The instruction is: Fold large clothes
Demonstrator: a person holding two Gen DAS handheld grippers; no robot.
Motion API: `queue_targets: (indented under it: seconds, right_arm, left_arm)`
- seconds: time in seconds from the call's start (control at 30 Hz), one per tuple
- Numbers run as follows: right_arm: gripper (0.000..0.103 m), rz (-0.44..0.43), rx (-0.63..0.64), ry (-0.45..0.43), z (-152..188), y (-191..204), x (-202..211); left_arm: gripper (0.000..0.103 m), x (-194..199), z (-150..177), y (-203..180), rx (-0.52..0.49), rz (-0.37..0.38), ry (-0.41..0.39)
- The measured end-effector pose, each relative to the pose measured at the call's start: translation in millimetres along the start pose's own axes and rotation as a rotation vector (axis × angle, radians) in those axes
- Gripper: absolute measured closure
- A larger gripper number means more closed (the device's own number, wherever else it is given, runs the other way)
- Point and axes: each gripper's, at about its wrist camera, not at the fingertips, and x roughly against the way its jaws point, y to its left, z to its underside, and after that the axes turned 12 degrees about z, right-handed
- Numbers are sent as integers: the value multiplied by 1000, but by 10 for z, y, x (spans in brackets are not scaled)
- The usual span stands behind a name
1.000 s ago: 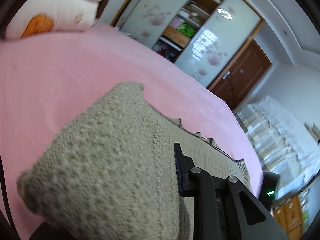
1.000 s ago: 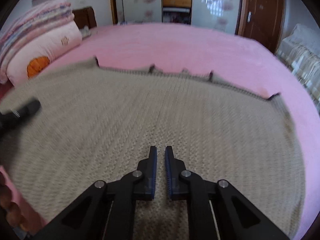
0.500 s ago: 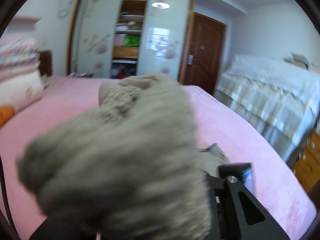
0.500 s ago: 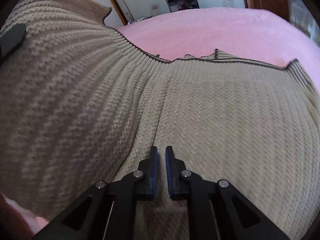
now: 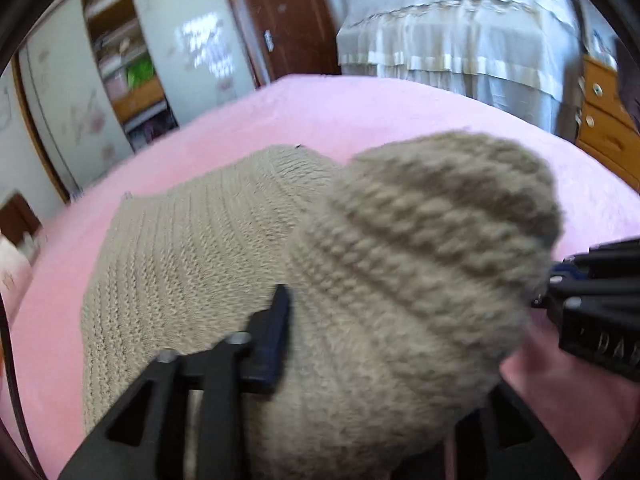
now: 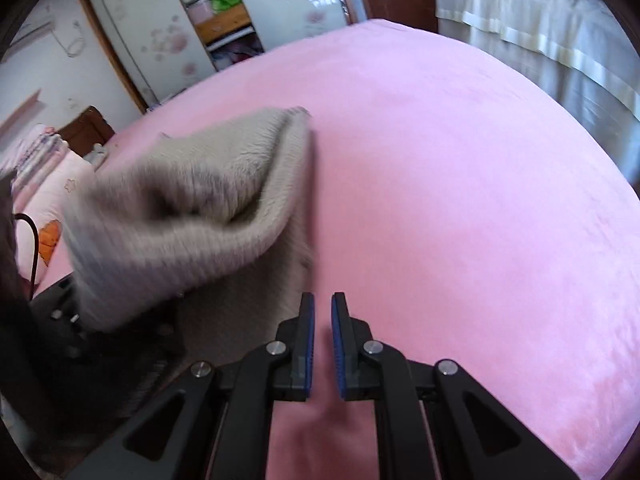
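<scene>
- A bedroom: a wide bed [image 6: 460, 168] under a pink cover fills both views, with a wardrobe [image 6: 188, 20] with flowered sliding panels and open shelves at the back, a brown door [image 5: 288, 16] beside it, and a second bed [image 5: 460, 36] draped in pale cloth at the right.
- A beige knitted sweater [image 5: 192, 248] lies on the pink cover, partly folded over itself; its ribbed body spreads flat toward the wardrobe side.
- In the left wrist view a thick bunched fold of the sweater bulges up close to the lens, blurred, and covers most of the left gripper [image 5: 380, 344].
- The left gripper's fingers [image 5: 276, 328] are opening. The knit lies between them; only the left-hand finger shows clearly and the other is hidden behind the wool, so I cannot tell whether the pads touch the fabric.
- The right gripper [image 6: 322, 344] hangs over bare pink cover just beside the sweater's right edge. Its fingers stand nearly together with only a slim gap, and nothing is between them.
- In the right wrist view the sweater [image 6: 208, 208] sits to the left, a raised, rolled flap smeared by motion above the flat layer on the bed.
- At the far left of that view lie a pink pillow [image 6: 56, 200] with an orange print and a stack of striped bedding [image 6: 36, 152].
- A wooden drawer unit [image 5: 608, 120] stands at the right edge of the left wrist view.
</scene>
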Motion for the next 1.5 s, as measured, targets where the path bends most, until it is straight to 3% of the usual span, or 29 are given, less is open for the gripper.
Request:
queue_targets:
  seconds: [0.07,0.1,0.23,0.33,0.37,0.47,0.5,0.57,0.63,0.7,0.8,0.87,0.9,0.97,1.1,1.27,1.37,1.5]
  right_arm:
    - [94,-8,-13,6,30,-51,-26]
    - [94,-15,-19,5,38,-70,-21]
    - [94,-70,-65,-5,-47,-256,-36]
    - [93,-152,-96,-24,-43,-296,120]
    - [92,-180,-102,-39,-76,-300,190]
    - [69,-230,-115,-75,-158,-251,386]
    - [62,-254,-116,-85,-191,-219,454]
    - [59,-297,-94,-86,-255,-110,547]
    - [59,-292,-43,-87,-309,64,580]
    - [59,-253,22,-65,-326,253,537]
    - [60,-192,115,-1,-339,526,353]
    - [88,-142,170,5,-297,632,292]
    - [91,-123,170,3,-281,628,284]
    - [91,-127,135,-15,-262,534,355]
    - [92,-130,47,-25,-92,265,487]
    - [93,-74,19,73,261,174,-63]
    - [93,-79,-6,54,332,140,-201]
    - [90,-68,49,32,325,202,-83]
  left_arm:
    - [31,85,4,5,31,63,-7]
    - [28,152,-3,23,55,101,-14]
    - [28,591,29,121,115,228,-49]
    - [28,1068,76,289,191,290,-142]
    - [27,1185,101,373,213,287,-170]
    - [22,1550,156,695,313,223,-253]
    - [22,1639,218,862,365,169,-269]
    - [21,1669,303,1088,423,110,-272]
    - [21,1526,377,1304,489,-17,-182]
    - [21,1366,463,1473,527,-89,-96]
    - [21,1208,532,1581,565,-76,-62]
    - [21,1141,513,1581,553,-71,-45]
    - [21,1096,475,1579,541,-82,-37]
    - [21,1029,434,1557,513,-95,-32]
    - [21,800,441,1431,499,-94,51]
    - [20,652,736,1393,535,-56,72]
    - [20,584,831,1408,540,-45,53]
    - [20,628,787,1484,552,-7,72]
